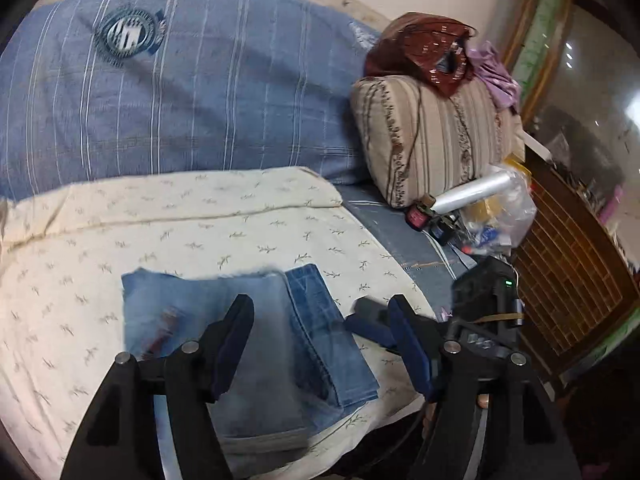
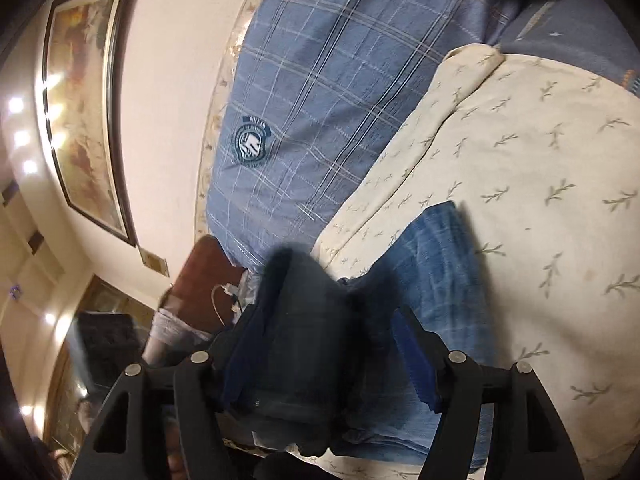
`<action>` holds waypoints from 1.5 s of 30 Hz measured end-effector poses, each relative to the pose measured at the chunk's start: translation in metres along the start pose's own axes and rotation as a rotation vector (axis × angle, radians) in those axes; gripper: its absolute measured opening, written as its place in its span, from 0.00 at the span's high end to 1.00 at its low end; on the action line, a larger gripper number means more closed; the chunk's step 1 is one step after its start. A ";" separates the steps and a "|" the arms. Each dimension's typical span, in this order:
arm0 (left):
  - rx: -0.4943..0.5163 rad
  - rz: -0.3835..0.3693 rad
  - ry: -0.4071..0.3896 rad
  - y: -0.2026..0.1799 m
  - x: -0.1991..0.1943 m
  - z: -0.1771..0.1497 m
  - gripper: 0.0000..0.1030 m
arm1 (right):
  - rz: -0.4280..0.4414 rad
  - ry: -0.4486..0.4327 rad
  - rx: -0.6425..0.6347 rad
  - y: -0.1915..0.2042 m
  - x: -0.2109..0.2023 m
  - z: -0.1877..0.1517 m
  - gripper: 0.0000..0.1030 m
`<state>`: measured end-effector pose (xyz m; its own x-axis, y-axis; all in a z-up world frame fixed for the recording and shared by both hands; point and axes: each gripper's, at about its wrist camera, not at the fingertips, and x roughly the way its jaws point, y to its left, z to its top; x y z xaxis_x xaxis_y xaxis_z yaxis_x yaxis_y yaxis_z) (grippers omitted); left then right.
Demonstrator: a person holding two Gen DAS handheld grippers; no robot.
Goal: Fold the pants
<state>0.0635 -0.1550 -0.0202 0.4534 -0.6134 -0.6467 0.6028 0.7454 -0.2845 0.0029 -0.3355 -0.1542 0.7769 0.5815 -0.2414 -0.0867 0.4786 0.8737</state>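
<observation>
I see the pants lying folded on the cream bedspread, lower centre of the left view. My left gripper hangs spread above them, gripping nothing (folded, I judge). The right gripper also stands open, lower centre.
</observation>
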 end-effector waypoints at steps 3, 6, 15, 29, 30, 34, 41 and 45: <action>0.009 0.072 -0.017 0.009 -0.008 -0.001 0.31 | -0.047 0.025 -0.019 0.004 0.010 -0.003 0.31; -0.035 0.153 0.026 0.039 -0.009 -0.014 0.30 | -0.094 0.032 -0.029 0.004 0.015 -0.004 0.31; -0.297 0.279 0.202 0.129 0.011 -0.085 0.30 | -0.082 0.115 0.140 -0.029 0.034 -0.002 0.31; -0.133 0.309 0.241 0.086 0.054 -0.094 0.28 | -0.051 0.209 -0.079 0.010 0.055 -0.024 0.30; -0.135 0.309 0.243 0.087 0.056 -0.093 0.27 | -0.060 0.198 -0.062 0.006 0.053 -0.022 0.30; -0.145 0.315 0.263 0.092 0.066 -0.094 0.22 | -0.081 0.134 0.031 -0.013 0.038 -0.014 0.30; -0.162 0.307 0.269 0.098 0.070 -0.096 0.20 | -0.112 0.168 0.100 -0.028 0.039 -0.011 0.30; -0.149 0.316 0.260 0.097 0.068 -0.096 0.20 | -0.155 0.192 0.007 -0.013 0.055 -0.017 0.30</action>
<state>0.0897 -0.0994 -0.1597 0.4086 -0.2772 -0.8696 0.3510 0.9272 -0.1306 0.0369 -0.2988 -0.1863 0.6476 0.6163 -0.4481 0.0294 0.5675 0.8229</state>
